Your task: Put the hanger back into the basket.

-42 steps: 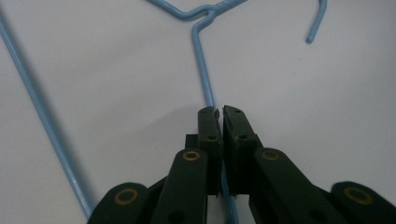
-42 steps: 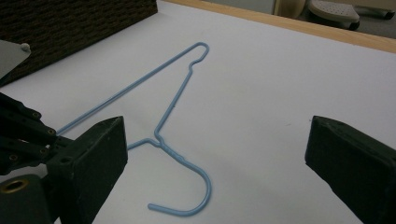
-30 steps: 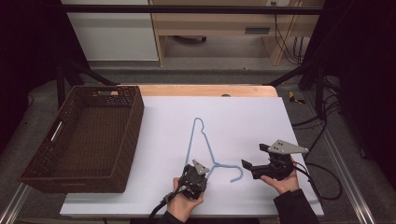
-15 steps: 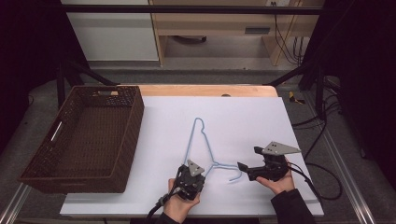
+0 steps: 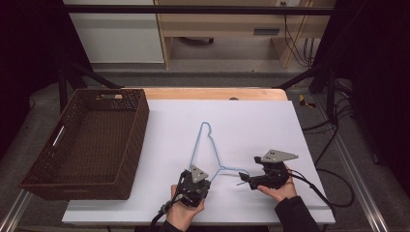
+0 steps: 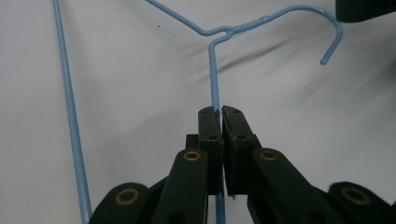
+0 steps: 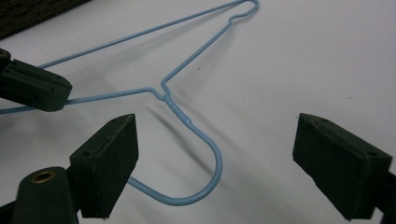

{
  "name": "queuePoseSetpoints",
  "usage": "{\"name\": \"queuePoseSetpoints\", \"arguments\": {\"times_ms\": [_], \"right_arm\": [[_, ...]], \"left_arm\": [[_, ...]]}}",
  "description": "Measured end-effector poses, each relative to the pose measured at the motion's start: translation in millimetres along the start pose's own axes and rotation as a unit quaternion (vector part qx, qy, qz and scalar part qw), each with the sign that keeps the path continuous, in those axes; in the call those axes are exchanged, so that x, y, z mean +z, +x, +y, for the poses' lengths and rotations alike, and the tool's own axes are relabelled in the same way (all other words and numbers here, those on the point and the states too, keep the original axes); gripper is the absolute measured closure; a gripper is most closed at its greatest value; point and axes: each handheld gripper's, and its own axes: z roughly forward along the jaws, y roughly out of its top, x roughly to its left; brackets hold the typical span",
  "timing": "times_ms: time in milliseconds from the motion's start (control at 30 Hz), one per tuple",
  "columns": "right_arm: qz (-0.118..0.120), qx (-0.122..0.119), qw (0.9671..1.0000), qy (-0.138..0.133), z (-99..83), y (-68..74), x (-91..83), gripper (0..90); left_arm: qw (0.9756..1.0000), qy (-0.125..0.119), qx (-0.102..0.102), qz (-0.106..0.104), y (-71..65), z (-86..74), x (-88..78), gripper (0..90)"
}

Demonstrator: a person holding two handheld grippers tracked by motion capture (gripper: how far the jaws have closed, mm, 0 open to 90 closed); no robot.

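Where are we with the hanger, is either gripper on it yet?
Done: the left gripper is shut on the blue wire hanger near its neck. In hand: the right gripper is open around the hook. Left: closing on it; the wicker basket looks empty.

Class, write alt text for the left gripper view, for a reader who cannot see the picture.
The left tool has its two black jaws shut on a thin wire arm of a light blue wire hanger, which lies on a white table. The hanger's twisted neck and hook curve away at the upper right.
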Motion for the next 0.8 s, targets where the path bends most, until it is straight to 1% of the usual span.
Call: {"name": "queuePoseSetpoints", "arguments": {"times_ms": [33,67,133,233,267,367,400,567,600,633,667,700,733,800], "right_arm": [[0.000,0.000,1.0000,0.001,-0.3,0.3,1.3,15.0],[0.002,-0.003,1.0000,0.001,-0.3,0.1,1.6,15.1],[0.003,0.002,1.0000,-0.003,0.2,0.3,0.8,15.2],[0.008,0.007,0.9998,-0.019,2.1,0.2,-3.1,15.2],[0.011,0.010,0.9996,-0.025,2.9,0.1,-4.7,15.2],[0.015,0.014,0.9991,-0.037,4.5,-0.6,-9.1,15.2],[0.016,0.012,0.9990,-0.039,4.9,-1.2,-10.1,15.1],[0.018,0.016,0.9985,-0.049,6.0,-1.0,-12.7,15.1],[0.019,0.014,0.9985,-0.049,6.1,-1.5,-13.8,15.1],[0.018,0.014,0.9984,-0.052,6.4,-1.7,-14.8,15.0],[0.020,0.014,0.9982,-0.055,6.9,-1.8,-16.7,14.9],[0.023,0.016,0.9978,-0.061,8.1,-2.5,-21.0,14.7],[0.023,0.016,0.9978,-0.061,8.1,-2.5,-21.0,14.7],[0.022,0.015,0.9973,-0.068,9.1,-4.0,-25.7,14.6]], "left_arm": [[1.0000,0.001,0.003,-0.001,0.6,0.2,-1.5,87.3],[1.0000,-0.003,0.000,-0.001,0.5,0.1,-2.3,87.3],[1.0000,-0.005,0.000,-0.003,1.1,0.1,-4.3,87.3],[1.0000,-0.008,0.001,-0.003,2.5,-0.1,-7.0,87.3],[0.9999,-0.014,-0.003,-0.003,2.7,-0.2,-7.5,87.3],[0.9998,-0.020,-0.005,-0.004,5.0,0.2,-11.1,87.3],[0.9997,-0.021,-0.006,-0.005,5.7,0.4,-12.3,87.3],[0.9996,-0.027,-0.008,-0.004,9.3,1.6,-17.1,87.3],[0.9995,-0.029,-0.011,-0.006,9.6,1.8,-17.4,87.3],[0.9995,-0.029,-0.009,-0.004,10.7,2.3,-18.6,87.3],[0.9994,-0.033,-0.012,-0.004,11.4,2.3,-19.0,87.3],[0.9994,-0.030,-0.013,-0.005,12.4,2.7,-19.8,87.3],[0.9993,-0.034,-0.015,-0.003,13.1,2.5,-19.8,87.3],[0.9994,-0.033,-0.015,-0.003,14.8,2.8,-20.8,87.3]]}}
